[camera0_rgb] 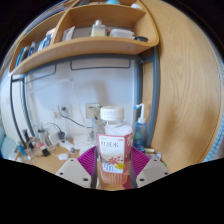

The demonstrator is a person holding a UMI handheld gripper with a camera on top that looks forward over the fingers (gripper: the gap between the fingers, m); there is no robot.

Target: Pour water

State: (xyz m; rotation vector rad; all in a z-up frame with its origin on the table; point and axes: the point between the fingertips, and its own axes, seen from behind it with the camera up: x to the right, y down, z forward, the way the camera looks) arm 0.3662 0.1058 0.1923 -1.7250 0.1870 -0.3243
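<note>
A clear plastic bottle with a white cap and a white-and-red label stands upright between my gripper's fingers. Both magenta pads press against its sides, so the gripper is shut on it. The lower part of the bottle holds a pale liquid. Its base is hidden below the fingers. The bottle appears lifted above the desk.
A cluttered desk lies beyond at the left, with cables and small items. A wooden shelf with boxes and bottles runs overhead. A white wall with sockets is behind. A wooden panel rises at the right.
</note>
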